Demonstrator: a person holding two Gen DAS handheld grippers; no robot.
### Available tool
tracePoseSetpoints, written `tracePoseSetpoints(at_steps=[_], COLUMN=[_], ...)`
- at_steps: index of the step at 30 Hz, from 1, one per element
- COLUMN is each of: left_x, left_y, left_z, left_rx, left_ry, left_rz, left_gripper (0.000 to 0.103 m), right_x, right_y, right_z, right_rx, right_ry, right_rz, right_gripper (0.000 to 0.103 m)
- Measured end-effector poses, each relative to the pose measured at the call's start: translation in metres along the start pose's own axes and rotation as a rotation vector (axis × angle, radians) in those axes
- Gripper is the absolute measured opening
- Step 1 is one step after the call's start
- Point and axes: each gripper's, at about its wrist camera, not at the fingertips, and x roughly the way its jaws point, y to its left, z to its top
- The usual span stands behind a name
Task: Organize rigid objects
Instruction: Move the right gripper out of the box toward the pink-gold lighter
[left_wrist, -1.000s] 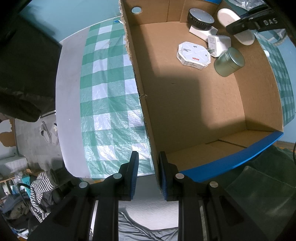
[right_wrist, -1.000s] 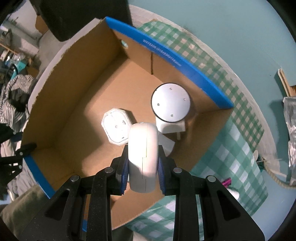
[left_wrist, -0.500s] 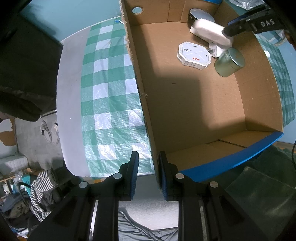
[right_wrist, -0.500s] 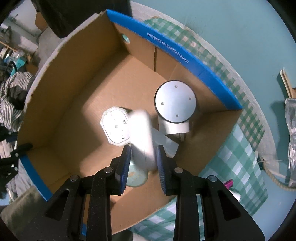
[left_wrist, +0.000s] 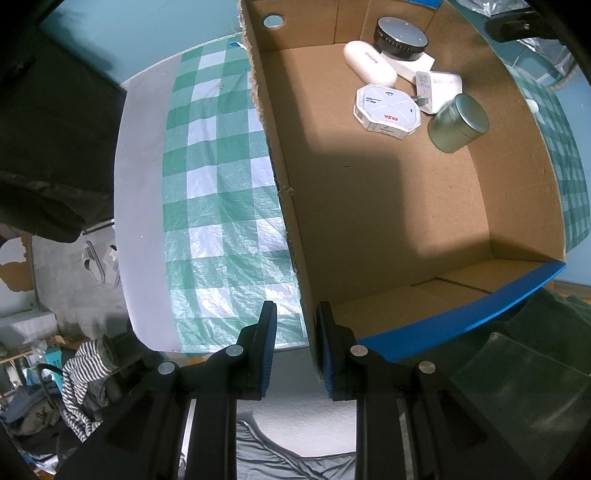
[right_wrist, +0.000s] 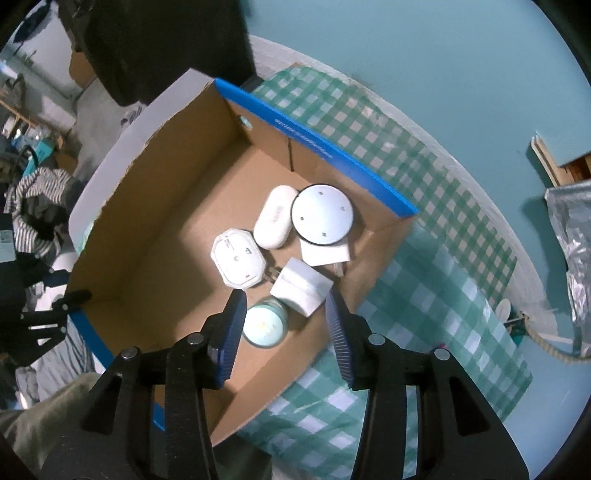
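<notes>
A cardboard box (left_wrist: 388, 206) (right_wrist: 147, 236) with blue edges holds a white oval case (left_wrist: 370, 67) (right_wrist: 275, 221), a black round device with a pale top (left_wrist: 400, 35) (right_wrist: 322, 214), a white octagonal box (left_wrist: 386, 107) (right_wrist: 239, 263), a white plug adapter (left_wrist: 437, 90) (right_wrist: 301, 288) and a pale green tin (left_wrist: 458, 122) (right_wrist: 265, 326). My left gripper (left_wrist: 297, 328) is shut on the box's near wall. My right gripper (right_wrist: 284, 317) is open and empty above the box, over the tin and the adapter.
The box stands on a green-and-white checked tablecloth (left_wrist: 221, 192) (right_wrist: 436, 288). A teal wall (right_wrist: 424, 55) lies behind. Striped clothing (left_wrist: 85, 369) and clutter lie on the floor past the table edge. A silver bag (right_wrist: 572, 229) and a rope (right_wrist: 546, 343) lie at the right.
My right gripper opened and let go of the white oval case, which now lies in the box beside the round device. The gripper has risen and pulled back. The left gripper has not moved.
</notes>
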Motion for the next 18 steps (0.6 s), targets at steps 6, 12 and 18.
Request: tracePoseSetpoints(at_steps=[6, 12, 18], left_x=[0.0, 0.0, 0.002], left_y=[0.0, -0.001, -0.002], left_z=[0.0, 0.002, 0.003], left_rx=[-0.005, -0.001, 0.003], left_ry=[0.001, 0.005, 0.008], left_rz=[-0.004, -0.004, -0.005], left_gripper=[0.022, 0.022, 0.022], right_x=[-0.01, -0.006, 0.019], right_y=[-0.024, -0.053, -0.096], right_z=[-0.022, -0.046, -0.071], right_rx=[0.083, 0.181, 0.341], right_ry=[-0.014, 0.008, 0.051], right_rz=[-0.002, -0.008, 0.03], right_gripper=[0.044, 0.044, 0.044])
